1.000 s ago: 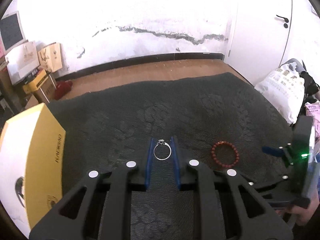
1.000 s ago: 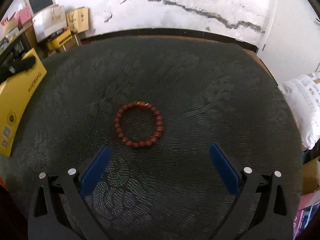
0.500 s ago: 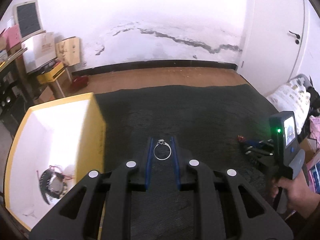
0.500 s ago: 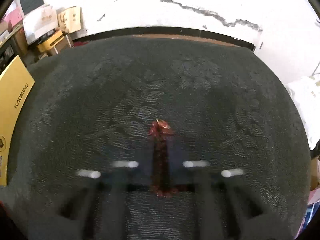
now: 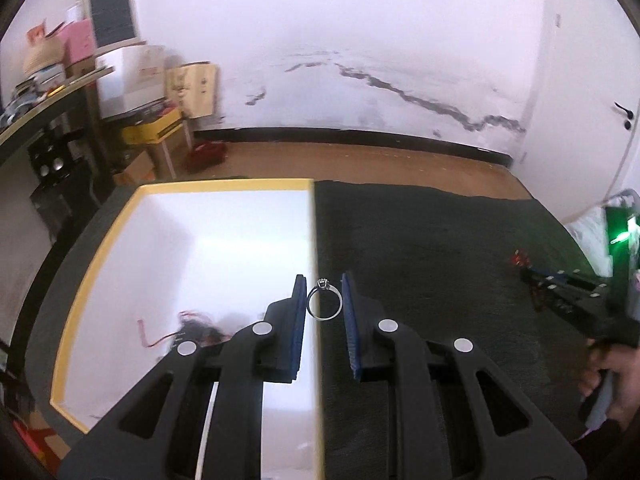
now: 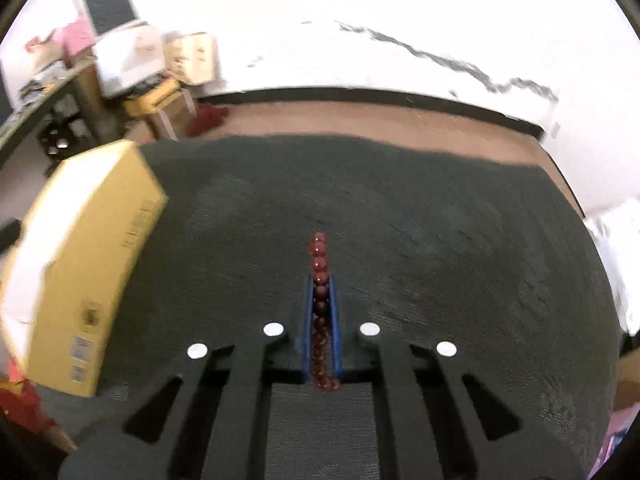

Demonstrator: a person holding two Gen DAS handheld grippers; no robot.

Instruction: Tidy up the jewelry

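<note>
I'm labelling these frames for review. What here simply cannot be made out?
- Left wrist view: dark tangled item with red cord in the yellow-rimmed white box, half hidden behind the left hand-held gripper, blurred.
- Silver ring's stone: too small.
- Right wrist view: yellow box's side print, motion-blurred.

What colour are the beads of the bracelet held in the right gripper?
Dark red; the bracelet shows best in the right wrist view.

left tongs (image 5: 324,304) | narrowly parted, pinched on something small; right tongs (image 6: 321,300) | nearly closed, clamped, level
</note>
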